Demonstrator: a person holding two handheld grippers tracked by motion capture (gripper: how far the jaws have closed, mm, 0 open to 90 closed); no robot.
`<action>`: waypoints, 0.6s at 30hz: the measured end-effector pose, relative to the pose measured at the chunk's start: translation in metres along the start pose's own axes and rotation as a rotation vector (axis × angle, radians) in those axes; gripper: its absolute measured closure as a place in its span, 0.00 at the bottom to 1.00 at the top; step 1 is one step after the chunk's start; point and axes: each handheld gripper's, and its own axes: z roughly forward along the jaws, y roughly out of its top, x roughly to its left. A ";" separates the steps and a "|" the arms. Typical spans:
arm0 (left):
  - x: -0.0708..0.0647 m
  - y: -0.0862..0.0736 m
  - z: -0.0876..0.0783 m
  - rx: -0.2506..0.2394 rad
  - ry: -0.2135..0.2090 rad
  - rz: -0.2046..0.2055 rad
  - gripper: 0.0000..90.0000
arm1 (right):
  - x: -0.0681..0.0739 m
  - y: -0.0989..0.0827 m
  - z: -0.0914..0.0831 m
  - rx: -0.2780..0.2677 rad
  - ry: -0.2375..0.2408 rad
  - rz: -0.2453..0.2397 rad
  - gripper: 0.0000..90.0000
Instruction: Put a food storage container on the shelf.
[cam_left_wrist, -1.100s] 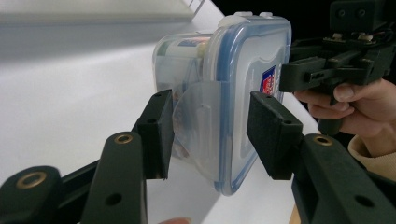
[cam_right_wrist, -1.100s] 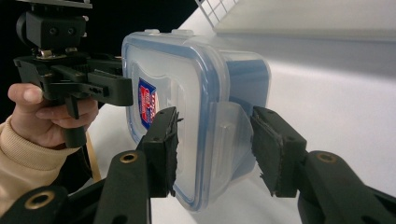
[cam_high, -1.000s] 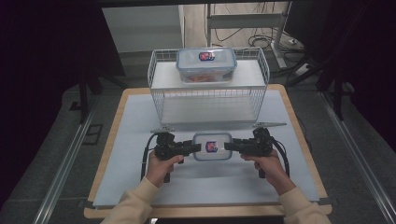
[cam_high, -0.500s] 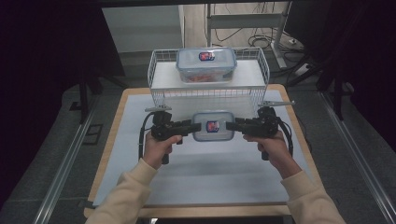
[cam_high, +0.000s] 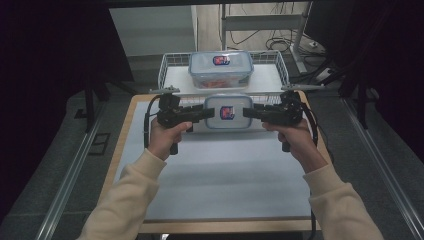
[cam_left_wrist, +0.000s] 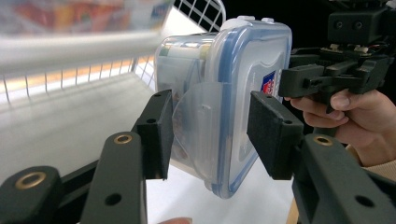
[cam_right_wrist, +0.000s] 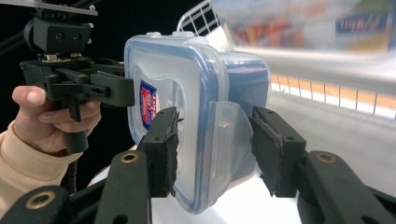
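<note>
Plastic container (cam_high: 228, 112) clamped endwise between left tool (cam_high: 207, 114) and right tool (cam_high: 248, 112).

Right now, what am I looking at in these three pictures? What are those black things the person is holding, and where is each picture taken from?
A person stands at a table and holds a tool in each hand: a black hand-held gripper with two jaws that squeeze together like tongs. The wide picture comes from a camera above, looking down on the table. There the left hand-held gripper and the right hand-held gripper clamp the two ends of a clear food box with a blue-edged lid, holding it up in the air in front of a white wire basket. A second, similar box sits in that basket.

The other two pictures come from small cameras that ride on each tool and look along its jaws. Each shows the jaws closed on a side latch of the held box, with the other hand beyond it.
</note>
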 end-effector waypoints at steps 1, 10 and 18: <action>0.000 0.000 0.000 0.000 0.000 0.000 0.58 | 0.000 0.000 0.000 0.000 0.000 0.000 0.58; 0.005 0.032 -0.005 -0.006 0.010 0.021 0.57 | -0.002 0.031 0.006 -0.016 0.000 -0.020 0.58; 0.011 0.049 -0.003 -0.015 0.017 0.026 0.57 | -0.006 0.047 0.010 -0.023 0.000 -0.019 0.58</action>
